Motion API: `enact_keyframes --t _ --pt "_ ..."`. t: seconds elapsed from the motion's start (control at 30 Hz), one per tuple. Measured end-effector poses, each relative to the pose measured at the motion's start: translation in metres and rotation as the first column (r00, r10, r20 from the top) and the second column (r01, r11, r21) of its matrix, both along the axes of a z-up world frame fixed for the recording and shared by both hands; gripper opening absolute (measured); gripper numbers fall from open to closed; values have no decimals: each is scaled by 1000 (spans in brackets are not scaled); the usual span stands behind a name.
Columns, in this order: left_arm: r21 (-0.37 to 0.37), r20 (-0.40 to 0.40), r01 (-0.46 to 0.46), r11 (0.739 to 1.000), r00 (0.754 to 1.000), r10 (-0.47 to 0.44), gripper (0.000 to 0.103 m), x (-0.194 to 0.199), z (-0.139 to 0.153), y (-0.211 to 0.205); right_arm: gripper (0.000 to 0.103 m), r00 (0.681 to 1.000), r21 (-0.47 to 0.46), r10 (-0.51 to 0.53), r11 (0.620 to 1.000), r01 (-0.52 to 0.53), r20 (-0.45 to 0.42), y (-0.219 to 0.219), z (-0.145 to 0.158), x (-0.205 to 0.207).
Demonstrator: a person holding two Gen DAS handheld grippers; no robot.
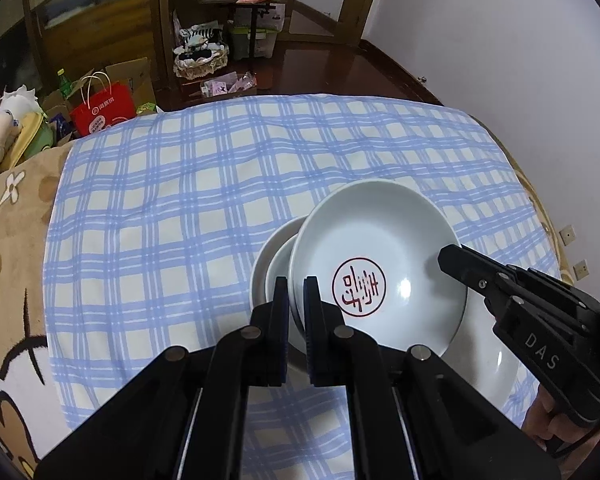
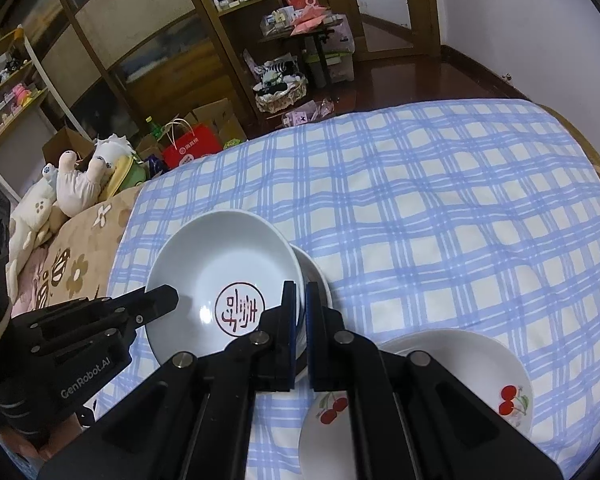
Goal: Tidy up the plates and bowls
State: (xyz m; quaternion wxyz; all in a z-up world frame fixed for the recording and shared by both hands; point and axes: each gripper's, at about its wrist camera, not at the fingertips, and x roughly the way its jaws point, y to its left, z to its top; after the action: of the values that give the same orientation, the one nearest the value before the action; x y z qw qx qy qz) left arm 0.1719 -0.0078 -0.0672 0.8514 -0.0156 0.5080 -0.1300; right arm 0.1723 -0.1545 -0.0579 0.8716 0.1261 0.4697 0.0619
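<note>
Bare checked cloth (image 1: 204, 184) is lying open beyond the stacked bowls (image 1: 374, 264); cherry plate (image 2: 460, 364) is crowding the near side.

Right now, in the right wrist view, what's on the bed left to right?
Plush toys → left tool → bowl with red seal mark → right tool → cherry-print plate.

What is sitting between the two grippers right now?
The white bowl with the red stamp; the left gripper and the right gripper pinch its opposite rims, shown in both wrist views.
</note>
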Motion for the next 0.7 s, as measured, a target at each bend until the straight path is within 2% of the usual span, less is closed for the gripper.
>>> enact_keyframes --t 0.37,0.5,0.7 --pt "-12 -29 -21 1000 999 21 7 2 -17 8 5 999 -29 32 999 -33 -32 11 -14 4" --pt "9 -28 -18 1000 999 18 7 2 -21 7 5 999 -53 40 998 -42 -33 14 -17 5" --pt "13 -37 -6 1000 999 7 7 6 -25 4 5 998 -38 40 998 -42 -46 10 -21 7"
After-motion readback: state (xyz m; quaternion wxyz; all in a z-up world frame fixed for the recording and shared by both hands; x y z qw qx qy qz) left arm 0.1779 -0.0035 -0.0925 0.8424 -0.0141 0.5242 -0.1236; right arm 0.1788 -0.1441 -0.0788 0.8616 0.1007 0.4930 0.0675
